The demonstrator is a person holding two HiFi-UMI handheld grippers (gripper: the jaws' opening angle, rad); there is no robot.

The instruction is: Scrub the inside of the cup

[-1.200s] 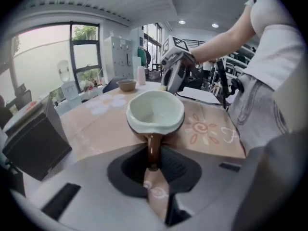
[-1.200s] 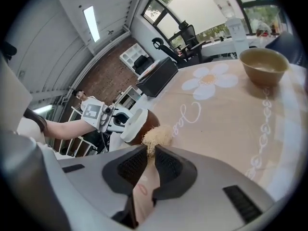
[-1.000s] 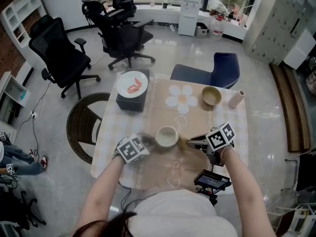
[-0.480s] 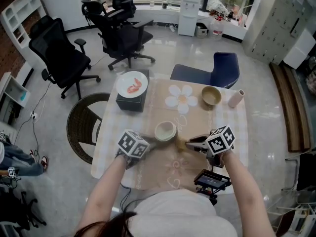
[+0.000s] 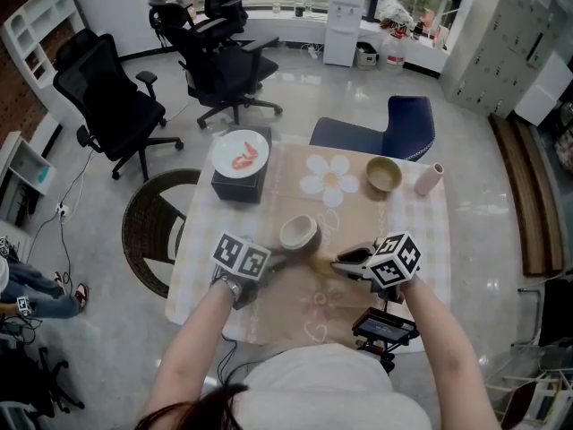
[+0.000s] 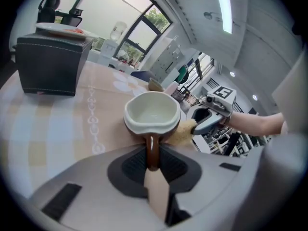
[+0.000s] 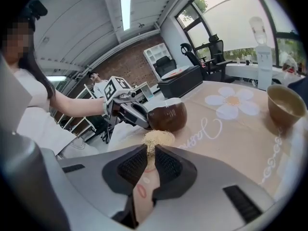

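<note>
Beige-clothed bench (image 5: 358, 227) below: the left claw (image 6: 152, 163) pinches the cup (image 6: 152, 113) by its brown handle, tilted. The right claw (image 7: 150, 161) clamps a straw-coloured scrubber (image 7: 159, 138) beside the rim. Scrubbing seems not yet begun; next, the scrubber must enter.

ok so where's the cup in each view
Head view: cup near centre.
Left gripper view: cup at centre, opening facing the camera.
Right gripper view: cup near centre, brown outside showing.
Shared landmark: black box.
</note>
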